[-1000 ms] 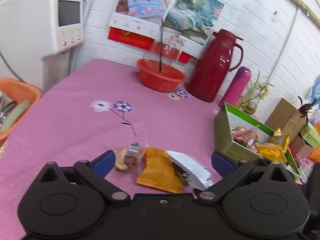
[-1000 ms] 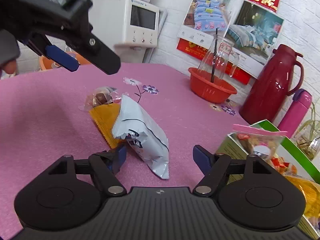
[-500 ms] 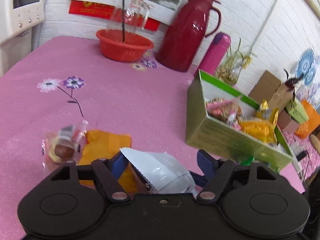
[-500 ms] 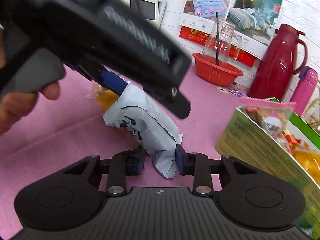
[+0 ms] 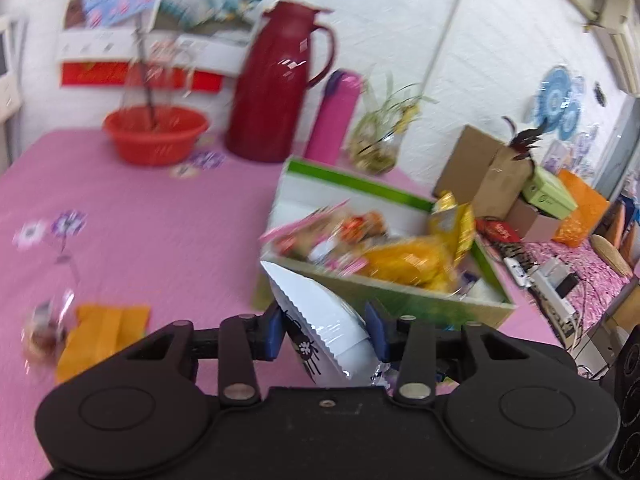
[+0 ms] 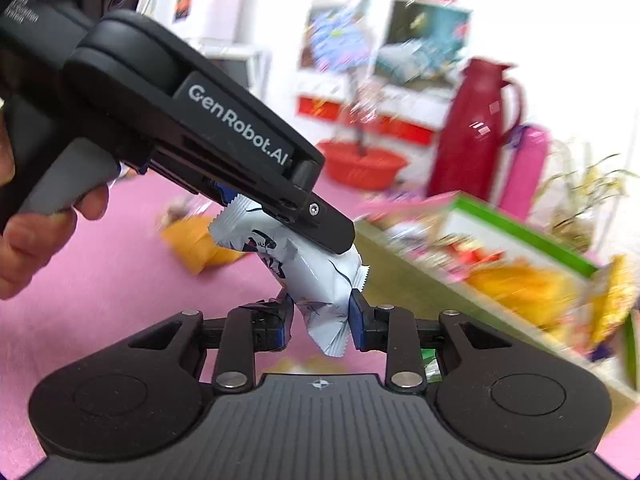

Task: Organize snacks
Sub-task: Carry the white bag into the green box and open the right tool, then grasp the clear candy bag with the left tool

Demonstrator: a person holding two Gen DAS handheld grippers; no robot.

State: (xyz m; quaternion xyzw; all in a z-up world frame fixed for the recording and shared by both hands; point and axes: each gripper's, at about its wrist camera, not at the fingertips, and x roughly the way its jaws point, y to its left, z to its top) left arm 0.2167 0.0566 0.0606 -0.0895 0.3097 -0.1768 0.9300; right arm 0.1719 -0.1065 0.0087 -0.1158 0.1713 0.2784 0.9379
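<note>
A white snack packet [image 5: 324, 324] [image 6: 316, 280] is held off the pink table by both grippers. My left gripper [image 5: 326, 330] is shut on one end; in the right wrist view it shows as the black body [image 6: 192, 132] above the packet. My right gripper [image 6: 322, 322] is shut on the other end. The green box [image 5: 400, 304] [image 6: 408, 280] with several snacks stands just beyond to the right. An orange packet [image 5: 102, 334] [image 6: 200, 244] and a clear-wrapped snack [image 5: 44, 330] lie on the table at left.
A red basin [image 5: 156, 134], a dark red thermos jug [image 5: 276, 84], a pink bottle [image 5: 334, 118] and a plant jar [image 5: 376, 148] stand along the back wall. Cardboard boxes [image 5: 488, 176] are stacked beyond the table's right edge.
Both grippers closed on the white packet and lifted it off the table, moving right toward the green box. The orange packet stayed on the table.
</note>
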